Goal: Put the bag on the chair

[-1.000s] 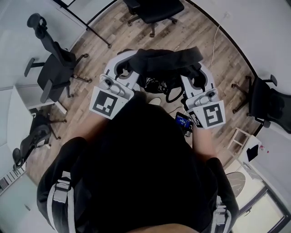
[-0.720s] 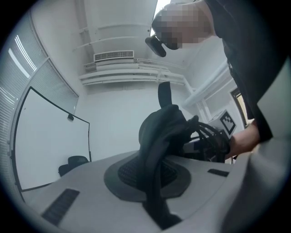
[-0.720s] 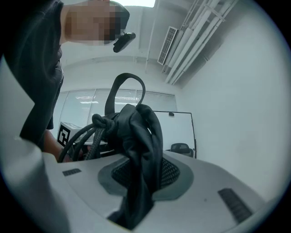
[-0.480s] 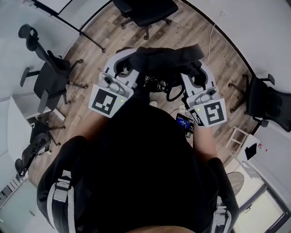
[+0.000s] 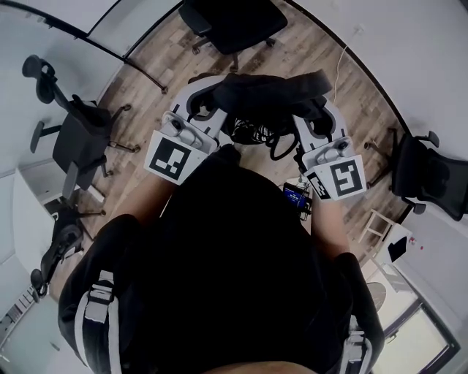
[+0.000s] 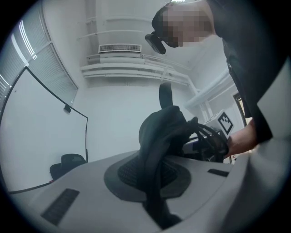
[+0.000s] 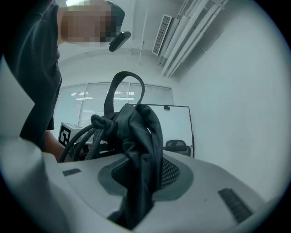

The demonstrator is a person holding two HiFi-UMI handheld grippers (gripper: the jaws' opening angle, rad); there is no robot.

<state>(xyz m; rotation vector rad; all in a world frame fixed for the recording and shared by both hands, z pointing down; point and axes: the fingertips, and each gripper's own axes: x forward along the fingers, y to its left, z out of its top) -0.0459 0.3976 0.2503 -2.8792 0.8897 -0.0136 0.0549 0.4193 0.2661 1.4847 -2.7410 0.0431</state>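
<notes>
Bag (image 5: 267, 91) stays pinched: left gripper (image 5: 210, 109) nips one side, right gripper (image 5: 311, 123) other side. Chair (image 5: 234, 22) ahead bit nearer than second ago; bag not yet set down.

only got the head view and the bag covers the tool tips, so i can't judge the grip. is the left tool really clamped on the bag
Observer: Yes. The left gripper view shows the left tool shut on a fold of the black fabric bag.
Operator: and the right one
Observer: Same there. In the right gripper view the right tool pinches a fold of the bag between its jaws.
Operator: anything loose on it
Observer: A black loop handle stands up above the bag, and dark braided cords loop beside it.
</notes>
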